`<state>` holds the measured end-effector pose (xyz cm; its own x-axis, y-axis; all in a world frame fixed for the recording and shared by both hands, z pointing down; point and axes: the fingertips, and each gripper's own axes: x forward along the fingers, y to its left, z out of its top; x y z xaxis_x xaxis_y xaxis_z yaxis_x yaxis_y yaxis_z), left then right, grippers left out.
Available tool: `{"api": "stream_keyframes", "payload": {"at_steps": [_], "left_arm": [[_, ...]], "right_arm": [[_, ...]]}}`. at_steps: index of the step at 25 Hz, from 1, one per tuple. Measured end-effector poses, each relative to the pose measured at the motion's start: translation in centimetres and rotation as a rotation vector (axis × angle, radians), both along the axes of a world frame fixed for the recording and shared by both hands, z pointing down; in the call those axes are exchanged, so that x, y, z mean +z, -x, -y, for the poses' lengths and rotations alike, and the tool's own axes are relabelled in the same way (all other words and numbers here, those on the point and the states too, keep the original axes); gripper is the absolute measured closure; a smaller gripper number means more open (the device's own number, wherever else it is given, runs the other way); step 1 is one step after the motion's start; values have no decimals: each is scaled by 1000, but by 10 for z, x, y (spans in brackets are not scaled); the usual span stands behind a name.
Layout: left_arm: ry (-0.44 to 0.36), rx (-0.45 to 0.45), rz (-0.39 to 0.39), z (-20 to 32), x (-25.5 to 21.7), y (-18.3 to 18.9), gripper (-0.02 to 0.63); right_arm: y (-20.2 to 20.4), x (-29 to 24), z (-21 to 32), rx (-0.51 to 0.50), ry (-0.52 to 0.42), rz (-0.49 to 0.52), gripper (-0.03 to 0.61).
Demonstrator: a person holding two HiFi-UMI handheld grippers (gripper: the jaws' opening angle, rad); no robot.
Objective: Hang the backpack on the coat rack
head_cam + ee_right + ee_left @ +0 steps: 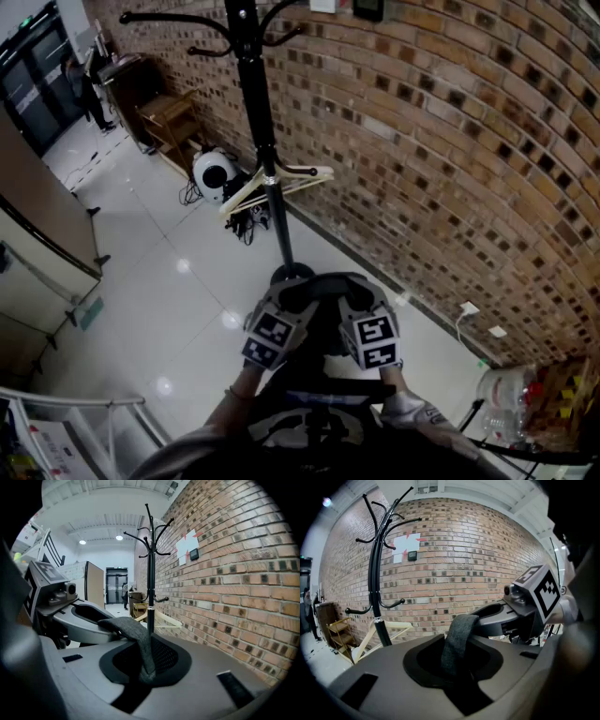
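- Two grippers sit side by side low in the head view, the left gripper point(292, 294) and the right gripper point(358, 296) almost touching, each one's marker cube facing up.
- In the left gripper view the left gripper point(457, 670) has its jaws closed on a grey strap point(457, 641). The strap rises out of the dark notch between them and bends over toward the right gripper point(501, 616) just beside it.
- In the right gripper view the right gripper point(145, 673) is likewise clamped on the same grey strap point(137, 637), whose other end arches across to the left gripper point(89, 616).
- The strap thus forms a short loop bridging the two grippers, pinched at both ends.
- The backpack point(314, 427) hangs as a dark bulk directly beneath the grippers, between the person's hands, and is largely hidden by them.
- The coat rack point(267, 159) stands straight ahead of the grippers, its round base just beyond their tips. Its black pole point(375, 588) rises in front of the brick wall point(450, 141), and its curved hooks point(147, 531) are well above the strap.
- Pale wooden hangers point(281, 180) rest against the pole partway up.
- A white round device point(214, 173) lies on the floor behind the rack, near the wall.
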<state>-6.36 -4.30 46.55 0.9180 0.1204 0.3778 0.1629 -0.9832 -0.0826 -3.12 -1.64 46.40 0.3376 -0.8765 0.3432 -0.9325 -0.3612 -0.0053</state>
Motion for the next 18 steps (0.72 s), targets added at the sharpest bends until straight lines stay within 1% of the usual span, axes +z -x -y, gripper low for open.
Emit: {"api": "stream_keyframes", "payload": {"at_steps": [7,10,12,14,16,18], "left_arm": [[-5,-10,-30,37,-11,-48,497],[-6,-22,3,59,-19,-68,497],[-2,-22,-1,77,-23,-84,497],[9,-19,-28,93,-26,-100,497],[8,-13,-79,108,-25,-117,497],[6,-18,-113,122,-27,-134,497]], "right_arm": [[-43,-4,34,-5,18,-13,522],[-68,-9,56,-5,20,-24,522],[-84,-13,75,-8,18,-33,522],[-100,-19,92,-9,16,-45,522],[-113,-24,107,-10,12,-60,522],[-128,-28,120,-13,8,-74,522]]}}
